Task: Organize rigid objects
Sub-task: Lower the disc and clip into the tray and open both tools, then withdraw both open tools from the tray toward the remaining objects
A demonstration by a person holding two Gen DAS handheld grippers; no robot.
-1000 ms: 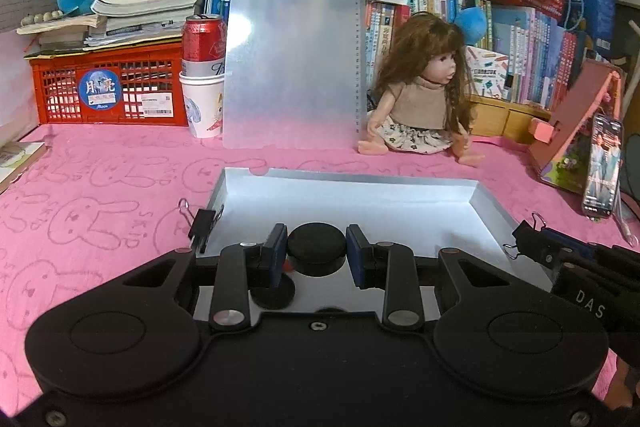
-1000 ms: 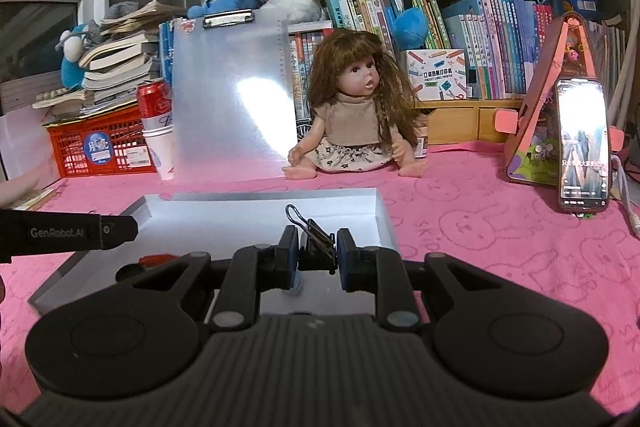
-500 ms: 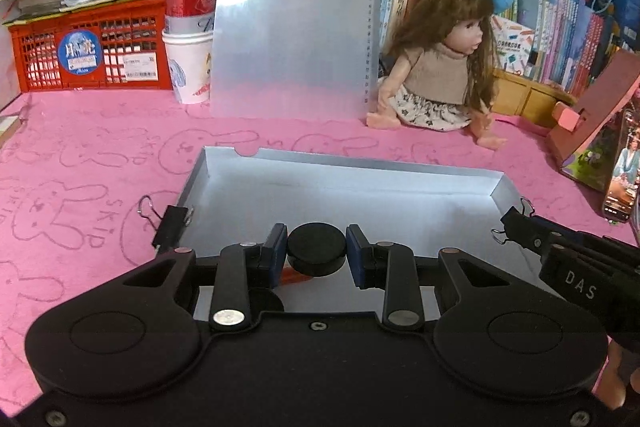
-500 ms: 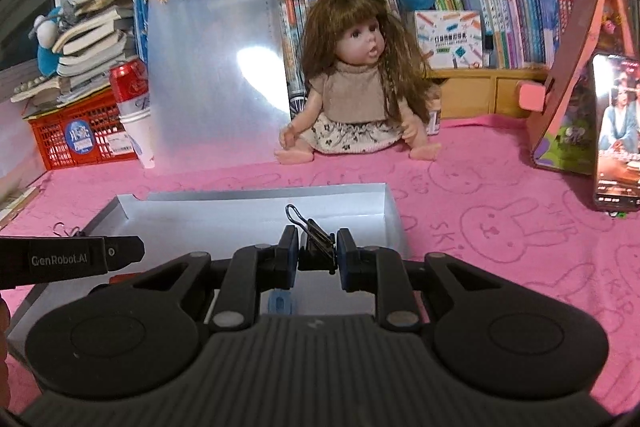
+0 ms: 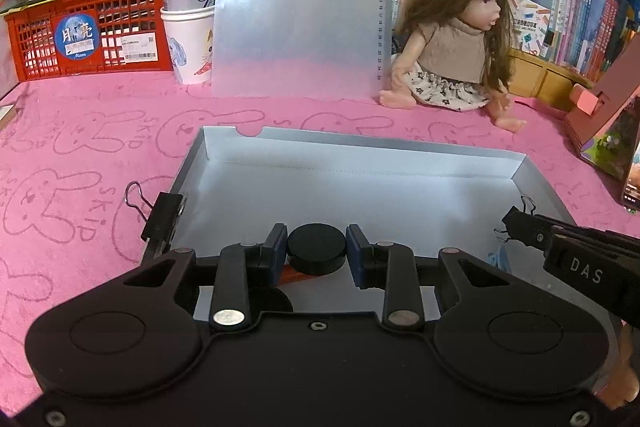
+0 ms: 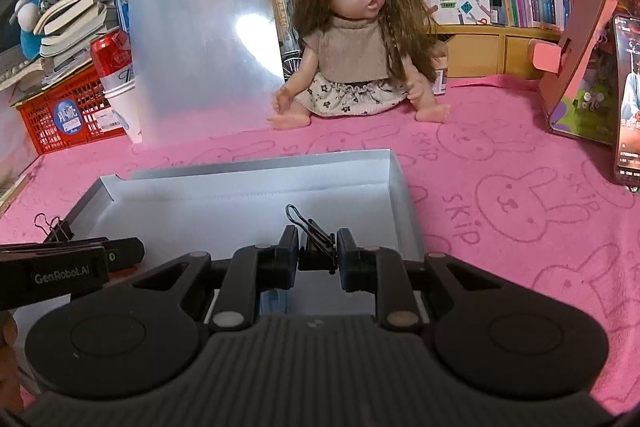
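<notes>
Fingers first: left gripper is pinched on one black puck, right gripper on one black binder clip, both over the near end of the silver tray. A second clip sits at the tray's left wall, on the pink bunny-print surface.

I see through two cameras, one on each tool I hold. Both sit low and close, looking down over the silver tray toward the doll and the books at the back. My left camera looks from the tray's left side, my right one from its right. Both show the tray and doll.
</notes>
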